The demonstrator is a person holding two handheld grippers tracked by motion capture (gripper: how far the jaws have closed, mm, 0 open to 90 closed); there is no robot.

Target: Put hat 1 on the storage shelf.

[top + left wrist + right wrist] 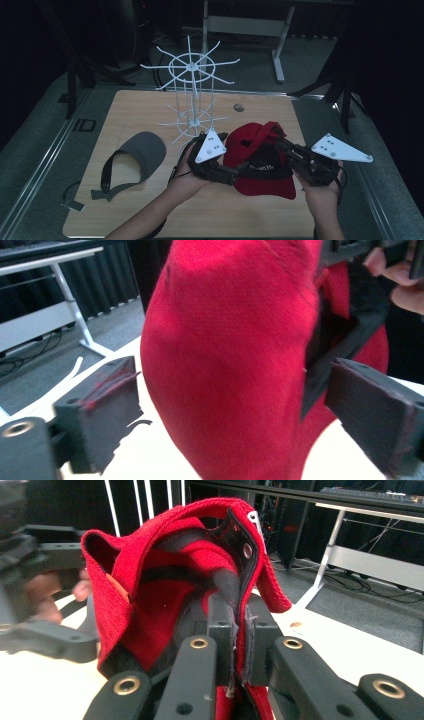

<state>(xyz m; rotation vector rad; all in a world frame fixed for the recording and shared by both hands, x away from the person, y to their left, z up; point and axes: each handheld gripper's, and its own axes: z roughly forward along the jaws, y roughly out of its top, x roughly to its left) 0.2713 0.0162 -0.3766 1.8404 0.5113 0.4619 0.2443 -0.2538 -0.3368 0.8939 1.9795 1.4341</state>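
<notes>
Fingers [235, 645] pinch the red cap's [165, 580] band (right gripper [235, 630]).

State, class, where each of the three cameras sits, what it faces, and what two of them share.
High view: above the table, looking down; forearms, both hands, left claw, right claw.
Left gripper view: on the left claw, open around the red cap.
Right gripper view: on the right claw, pinching the cap's band.
Shared: the cap.

Red cap [230, 360] between parted jaws (blurred)
</notes>
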